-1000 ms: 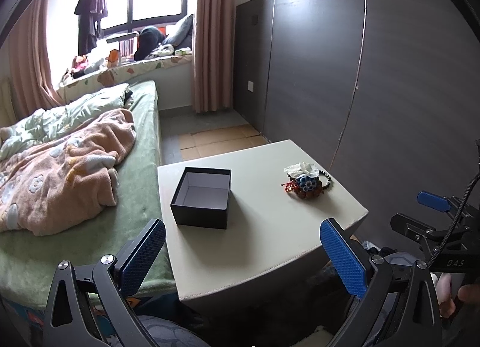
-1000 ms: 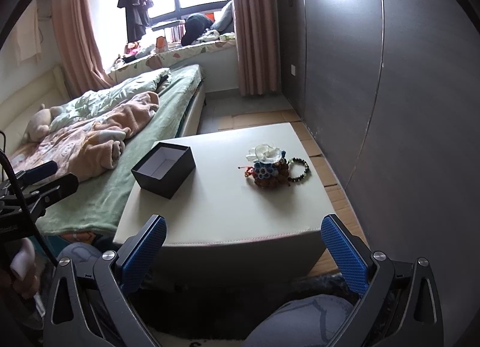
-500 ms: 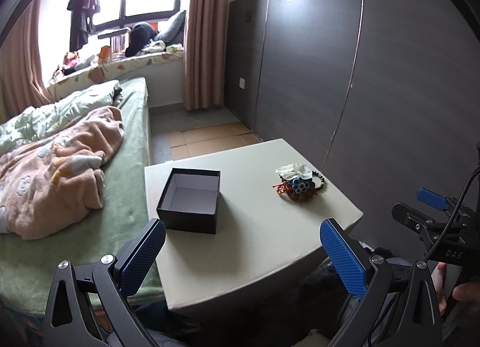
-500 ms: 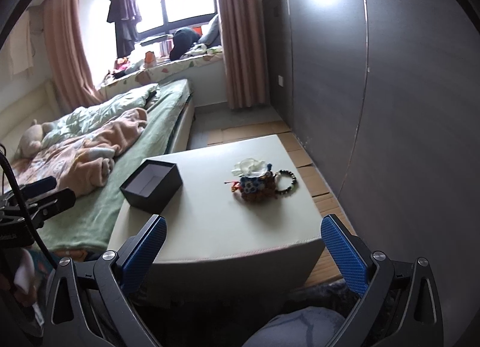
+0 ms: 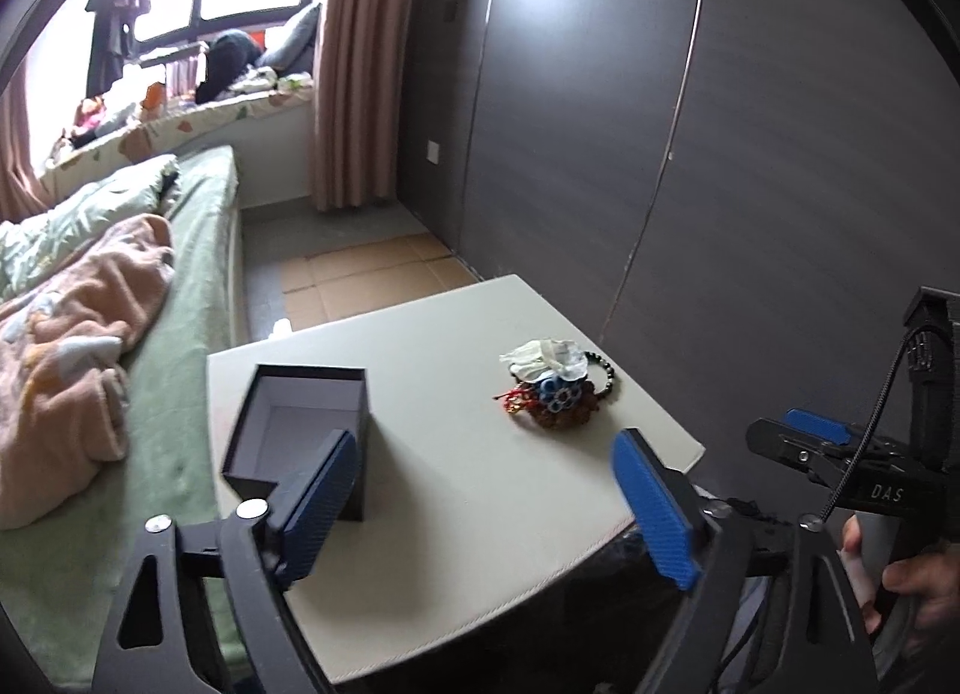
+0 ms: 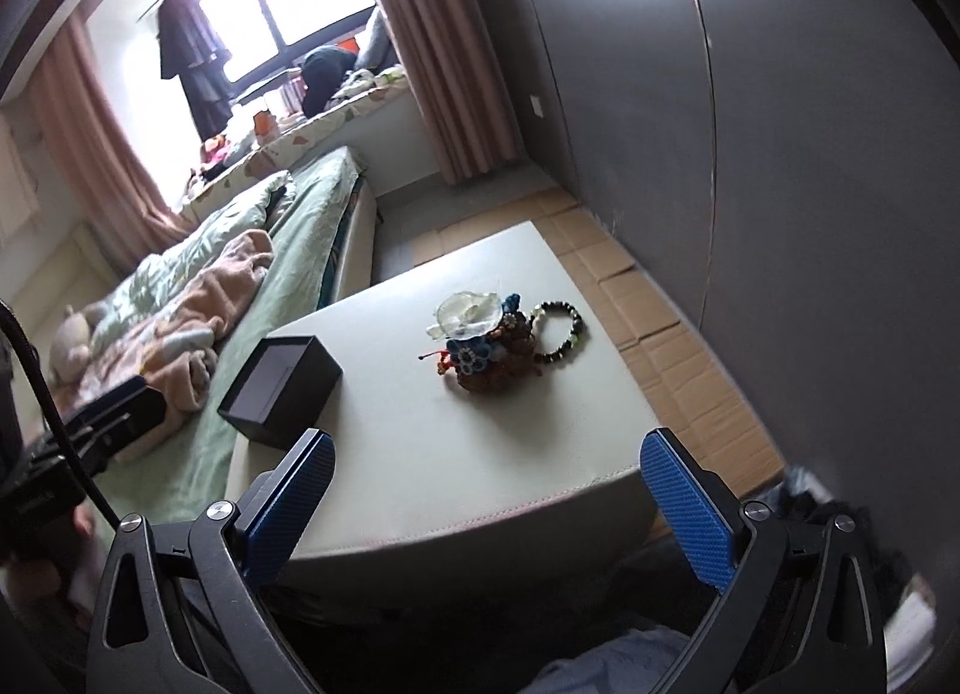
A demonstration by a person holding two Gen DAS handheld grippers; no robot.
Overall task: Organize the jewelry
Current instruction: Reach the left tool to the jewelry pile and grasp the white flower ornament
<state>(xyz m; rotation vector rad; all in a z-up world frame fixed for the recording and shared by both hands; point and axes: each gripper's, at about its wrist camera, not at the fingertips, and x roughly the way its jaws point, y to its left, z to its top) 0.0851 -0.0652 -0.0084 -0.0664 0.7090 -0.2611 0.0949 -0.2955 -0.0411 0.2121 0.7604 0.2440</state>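
An open black box (image 5: pixel 300 430) with a pale inside stands on the left of a white table (image 5: pixel 456 502); it also shows in the right wrist view (image 6: pixel 282 391). A pile of jewelry (image 5: pixel 552 385) lies on the table's right side: a white flower piece, blue flowers, brown and red beads, a dark bead bracelet (image 6: pixel 558 331). The pile also shows in the right wrist view (image 6: pixel 486 343). My left gripper (image 5: pixel 486 508) is open and empty over the table's near edge. My right gripper (image 6: pixel 486 508) is open and empty in front of the table.
A bed (image 5: pixel 180 286) with a pink blanket (image 5: pixel 66 334) runs along the table's left side. A dark panelled wall (image 5: pixel 690 154) stands close on the right. Cardboard (image 6: pixel 660 328) covers the floor beside the table. The other gripper shows at the right edge (image 5: pixel 840 454).
Both grippers have moved forward toward the table and tilted. The box and the jewelry pile look larger and have not moved on the table.
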